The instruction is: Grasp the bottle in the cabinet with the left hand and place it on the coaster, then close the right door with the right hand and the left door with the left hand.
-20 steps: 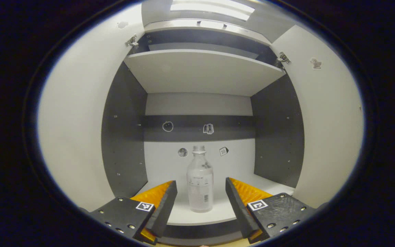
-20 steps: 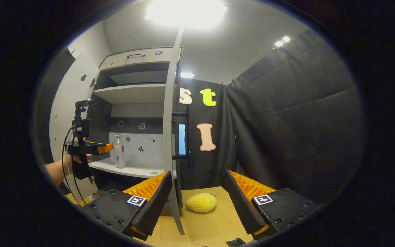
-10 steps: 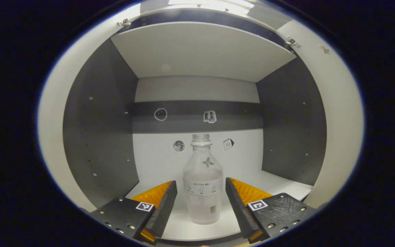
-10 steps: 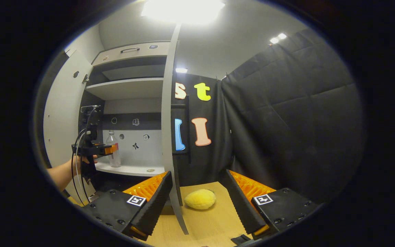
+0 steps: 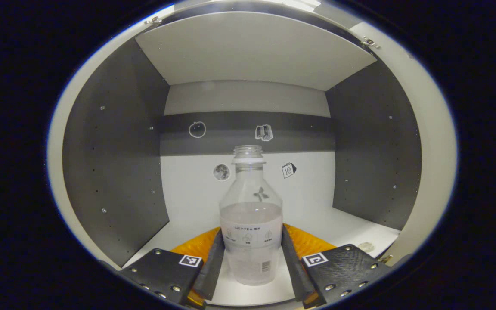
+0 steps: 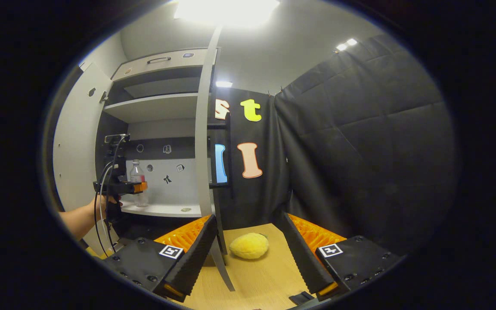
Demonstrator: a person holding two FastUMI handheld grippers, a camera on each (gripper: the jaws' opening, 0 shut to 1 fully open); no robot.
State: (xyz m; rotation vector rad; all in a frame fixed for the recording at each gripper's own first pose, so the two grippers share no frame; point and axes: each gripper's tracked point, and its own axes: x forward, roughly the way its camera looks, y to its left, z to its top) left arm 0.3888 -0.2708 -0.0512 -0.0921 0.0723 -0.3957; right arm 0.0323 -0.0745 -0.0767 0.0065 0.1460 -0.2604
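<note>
Left gripper (image 5: 252,262) jaws flank the bottle (image 5: 251,224) at its label band, seemingly touching; firm grip cannot be confirmed. Bottle stands upright on the cabinet shelf (image 5: 347,228), 12 o'clock from the jaws. Judged light, thin-walled, slippery, uncapped: hold mid-body, gently. Right gripper (image 6: 248,262) jaws spread, empty, over the tabletop (image 6: 261,280).
</note>
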